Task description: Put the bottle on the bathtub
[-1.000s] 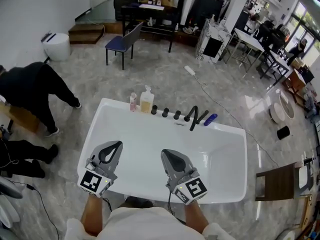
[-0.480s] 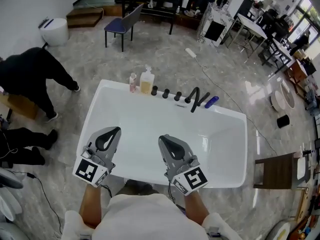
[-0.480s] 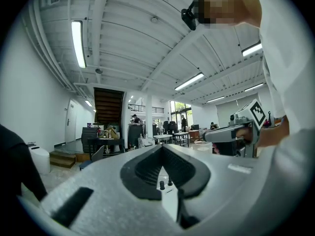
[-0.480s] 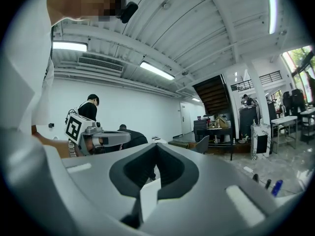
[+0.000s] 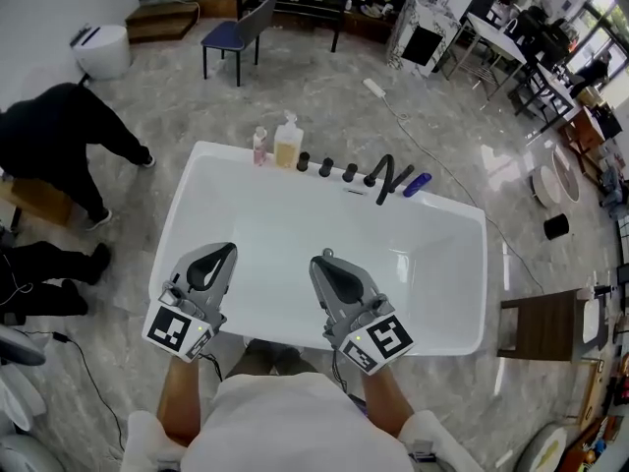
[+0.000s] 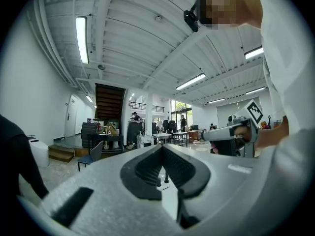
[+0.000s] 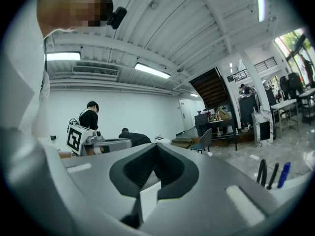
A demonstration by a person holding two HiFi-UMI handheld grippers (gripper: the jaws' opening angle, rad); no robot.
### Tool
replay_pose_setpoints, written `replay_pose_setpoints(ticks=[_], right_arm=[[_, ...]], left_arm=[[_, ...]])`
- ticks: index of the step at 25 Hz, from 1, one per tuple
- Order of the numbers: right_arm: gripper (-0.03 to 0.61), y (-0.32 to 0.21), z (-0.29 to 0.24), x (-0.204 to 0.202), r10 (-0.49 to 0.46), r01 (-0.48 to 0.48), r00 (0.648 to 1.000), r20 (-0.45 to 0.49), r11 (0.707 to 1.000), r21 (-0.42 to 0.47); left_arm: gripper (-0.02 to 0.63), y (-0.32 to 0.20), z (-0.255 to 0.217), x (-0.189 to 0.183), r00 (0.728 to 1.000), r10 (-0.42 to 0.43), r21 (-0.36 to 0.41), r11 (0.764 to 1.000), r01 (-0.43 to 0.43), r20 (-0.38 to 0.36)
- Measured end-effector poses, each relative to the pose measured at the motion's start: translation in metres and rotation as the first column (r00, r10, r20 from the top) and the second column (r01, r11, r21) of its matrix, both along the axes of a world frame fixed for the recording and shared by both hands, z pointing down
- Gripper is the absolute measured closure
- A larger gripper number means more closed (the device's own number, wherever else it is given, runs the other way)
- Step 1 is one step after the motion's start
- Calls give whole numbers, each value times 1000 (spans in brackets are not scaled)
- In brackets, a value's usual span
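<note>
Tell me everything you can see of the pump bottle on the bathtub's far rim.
The pump bottle looks like clear plastic holding yellowish liquid, topped by a white pump head. It stands upright on the far rim of the white bathtub, near its left corner. A smaller pink bottle stands close on its left; whether they touch cannot be told. Dark tap knobs line the rim to its right. Only the rim visibly touches it.

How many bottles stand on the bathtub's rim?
2: a small pink bottle and a larger pump bottle beside it, both on the far rim of the bathtub.
</note>
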State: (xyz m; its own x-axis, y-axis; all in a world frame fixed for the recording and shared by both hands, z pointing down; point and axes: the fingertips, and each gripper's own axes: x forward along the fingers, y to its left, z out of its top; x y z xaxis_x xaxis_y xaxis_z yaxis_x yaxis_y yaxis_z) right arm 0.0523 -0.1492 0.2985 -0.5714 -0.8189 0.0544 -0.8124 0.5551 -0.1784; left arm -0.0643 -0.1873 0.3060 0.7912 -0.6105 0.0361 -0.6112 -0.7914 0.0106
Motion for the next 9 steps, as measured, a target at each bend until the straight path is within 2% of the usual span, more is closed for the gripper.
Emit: replay_pose_setpoints(ticks=[9], right_arm=[[568, -4, 14, -4, 1, 1, 999, 38, 999, -52]], left_arm=[[612, -1, 8, -13, 1000, -13, -24, 1000, 12, -23]])
